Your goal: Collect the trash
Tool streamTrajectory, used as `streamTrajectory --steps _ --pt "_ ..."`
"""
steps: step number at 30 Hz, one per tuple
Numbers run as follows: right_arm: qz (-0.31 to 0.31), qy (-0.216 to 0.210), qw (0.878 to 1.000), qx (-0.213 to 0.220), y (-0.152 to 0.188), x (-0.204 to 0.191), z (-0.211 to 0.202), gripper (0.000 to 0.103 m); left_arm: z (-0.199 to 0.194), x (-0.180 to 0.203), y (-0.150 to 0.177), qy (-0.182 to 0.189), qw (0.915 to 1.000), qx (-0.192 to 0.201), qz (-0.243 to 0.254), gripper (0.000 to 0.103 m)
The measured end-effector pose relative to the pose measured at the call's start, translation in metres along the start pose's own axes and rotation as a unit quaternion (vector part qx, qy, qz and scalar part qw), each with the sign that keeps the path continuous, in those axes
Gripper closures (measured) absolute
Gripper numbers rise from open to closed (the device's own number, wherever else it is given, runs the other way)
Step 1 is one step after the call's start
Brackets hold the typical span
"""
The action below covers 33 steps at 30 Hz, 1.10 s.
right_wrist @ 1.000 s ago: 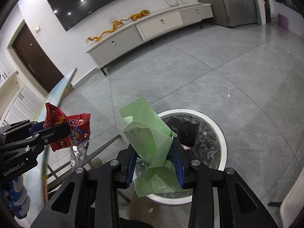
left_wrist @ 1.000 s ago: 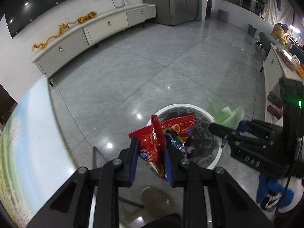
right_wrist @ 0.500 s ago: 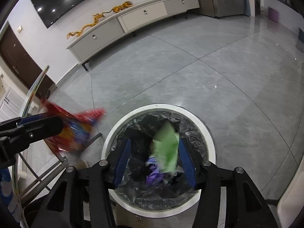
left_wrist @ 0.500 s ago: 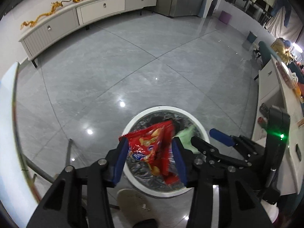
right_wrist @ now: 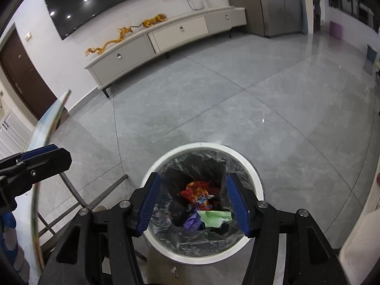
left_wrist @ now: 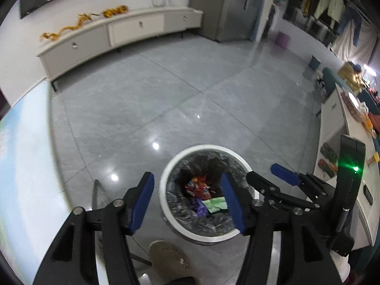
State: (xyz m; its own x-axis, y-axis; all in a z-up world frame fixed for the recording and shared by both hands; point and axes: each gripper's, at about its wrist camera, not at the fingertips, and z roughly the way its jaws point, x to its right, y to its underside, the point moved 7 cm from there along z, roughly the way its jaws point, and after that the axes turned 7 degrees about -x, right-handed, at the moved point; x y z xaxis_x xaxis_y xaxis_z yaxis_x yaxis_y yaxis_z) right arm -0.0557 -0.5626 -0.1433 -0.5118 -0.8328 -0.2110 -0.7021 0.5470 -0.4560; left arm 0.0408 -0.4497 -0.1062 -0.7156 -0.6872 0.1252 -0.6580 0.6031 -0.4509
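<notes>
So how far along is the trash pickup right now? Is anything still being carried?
Two pieces look binned: the red snack bag and the green wrapper lie inside the white trash can, beside a purple scrap. Nothing is in hand: the left hand-held gripper and right hand-held gripper hang open above the can. These views show no other loose trash, so I cannot tell what is left.
</notes>
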Motion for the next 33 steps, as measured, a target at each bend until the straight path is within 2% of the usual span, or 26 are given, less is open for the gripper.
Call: streamTrajectory --steps 7,11,15,19,25,28,30,33 --pt "-0.040 0.012 0.999 0.034 0.000 -0.046 -0.038 0.038 -0.052 -0.036 0.026 -0.020 0.9980 0.048 -0.034 0.045" --pt "-0.056 0.003 0.997 0.046 0.005 -0.076 -0.056 0.033 -0.082 -0.061 0.044 -0.044 0.9932 0.080 -0.073 0.038" --pt "-0.076 -0.002 0.995 0.058 0.011 -0.107 -0.075 0.030 -0.117 -0.088 0.059 -0.081 0.9819 0.130 -0.110 0.035" --pt "-0.093 -0.008 0.993 0.078 0.019 -0.135 -0.095 0.025 -0.142 -0.110 0.073 -0.117 0.9726 0.154 -0.128 0.035" --pt "-0.123 0.001 0.987 0.105 0.028 -0.173 -0.116 0.021 -0.187 -0.139 0.094 -0.177 0.9531 0.199 -0.144 0.034" --pt "-0.130 0.003 0.985 0.116 0.031 -0.189 -0.123 0.017 -0.204 -0.159 0.107 -0.198 0.9428 0.212 -0.164 0.026" --pt "-0.134 0.015 0.983 0.127 0.035 -0.200 -0.128 0.010 -0.213 -0.172 0.117 -0.209 0.9361 0.217 -0.181 0.019" --pt "-0.140 0.028 0.979 0.144 0.039 -0.214 -0.134 0.007 -0.220 -0.188 0.133 -0.222 0.9299 0.218 -0.196 0.014"
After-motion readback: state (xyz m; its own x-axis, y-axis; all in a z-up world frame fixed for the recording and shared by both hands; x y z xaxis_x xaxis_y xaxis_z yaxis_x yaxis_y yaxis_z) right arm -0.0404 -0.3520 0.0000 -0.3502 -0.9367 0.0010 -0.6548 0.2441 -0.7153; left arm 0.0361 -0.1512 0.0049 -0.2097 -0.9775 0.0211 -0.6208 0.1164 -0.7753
